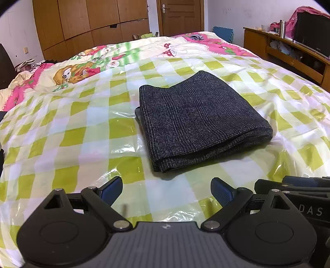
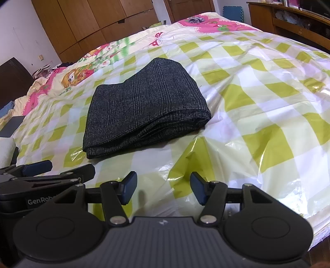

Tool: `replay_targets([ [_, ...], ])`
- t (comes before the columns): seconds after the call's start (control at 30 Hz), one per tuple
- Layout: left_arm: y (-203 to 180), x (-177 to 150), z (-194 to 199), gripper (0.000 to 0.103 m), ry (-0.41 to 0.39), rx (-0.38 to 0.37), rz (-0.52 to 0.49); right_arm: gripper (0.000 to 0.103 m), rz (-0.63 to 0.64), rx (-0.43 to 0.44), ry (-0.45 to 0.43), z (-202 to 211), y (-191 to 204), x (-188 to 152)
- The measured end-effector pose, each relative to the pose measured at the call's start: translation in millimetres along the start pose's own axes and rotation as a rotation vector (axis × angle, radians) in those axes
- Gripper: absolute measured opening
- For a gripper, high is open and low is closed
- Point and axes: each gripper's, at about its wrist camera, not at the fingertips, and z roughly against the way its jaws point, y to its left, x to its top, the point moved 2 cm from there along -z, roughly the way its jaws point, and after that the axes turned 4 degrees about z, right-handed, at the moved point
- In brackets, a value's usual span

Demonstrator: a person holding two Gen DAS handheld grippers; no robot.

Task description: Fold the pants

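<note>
Dark grey checked pants (image 1: pixel 198 121) lie folded into a thick rectangle on the green-and-white checked plastic sheet (image 1: pixel 78 127) that covers the bed. My left gripper (image 1: pixel 166 190) hovers just in front of the bundle's near edge, open and holding nothing. In the right wrist view the same folded pants (image 2: pixel 144 109) lie ahead and to the left. My right gripper (image 2: pixel 163 188) is open above the plastic sheet (image 2: pixel 257 115), nothing between its blue pads (image 2: pixel 129 188). Each gripper shows at the edge of the other's view; they are side by side.
A cartoon-print quilt (image 1: pixel 92 59) covers the far part of the bed. Wooden wardrobes (image 1: pixel 86 22) and a door (image 1: pixel 179 16) stand behind. A wooden shelf unit (image 1: pixel 292 51) with clutter runs along the right. The sheet is crinkled and raised near my right gripper.
</note>
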Motion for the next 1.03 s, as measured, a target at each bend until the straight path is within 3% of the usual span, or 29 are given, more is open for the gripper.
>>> replay_targets([
  [1.03, -4.6, 1.0, 9.4, 0.103, -0.039, -0.003, -0.02, 0.058, -0.015, 0.0, 0.002, 0.9, -4.6, 1.1],
])
